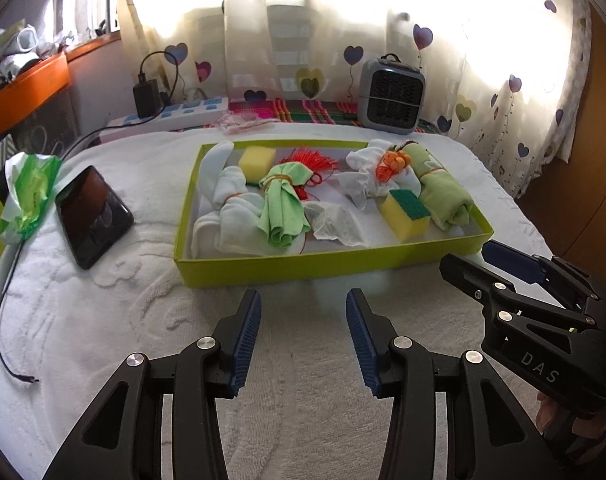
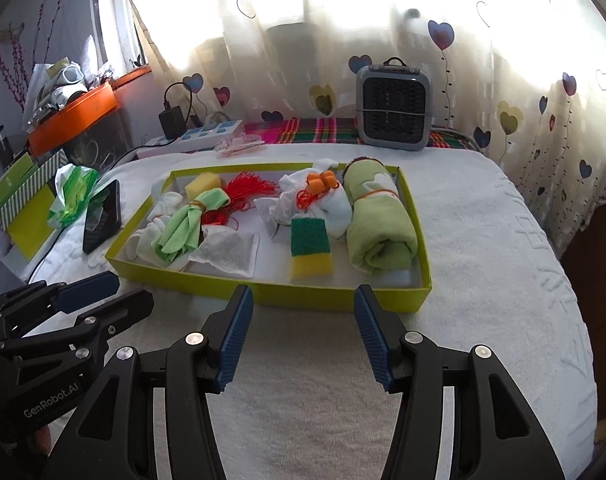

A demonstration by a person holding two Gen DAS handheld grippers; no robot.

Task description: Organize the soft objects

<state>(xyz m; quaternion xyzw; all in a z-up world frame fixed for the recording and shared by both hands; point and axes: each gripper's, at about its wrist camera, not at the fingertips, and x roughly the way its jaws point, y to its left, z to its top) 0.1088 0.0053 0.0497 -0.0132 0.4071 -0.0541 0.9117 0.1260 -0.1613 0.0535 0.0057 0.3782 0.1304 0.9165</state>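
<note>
On a nubbly white towel (image 1: 103, 320), shallow lime cardboard tray (image 1: 323, 264) holding bundled cloths, yellow sponge (image 1: 407, 211), rolled green towel (image 2: 379, 220). Just before it, left gripper (image 1: 303, 336) and right gripper (image 2: 303, 332) angled downward, parted, empty.

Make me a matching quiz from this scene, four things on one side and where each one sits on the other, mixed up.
Things:
1. rolled green towel
2. phone
3. small heater
4. power strip

Places:
A. behind the tray, by the curtain
B. right end of the tray
C. far left corner, charger plugged in
D. left of the tray, on the white cover

Pairs: 1-B, 2-D, 3-A, 4-C
</note>
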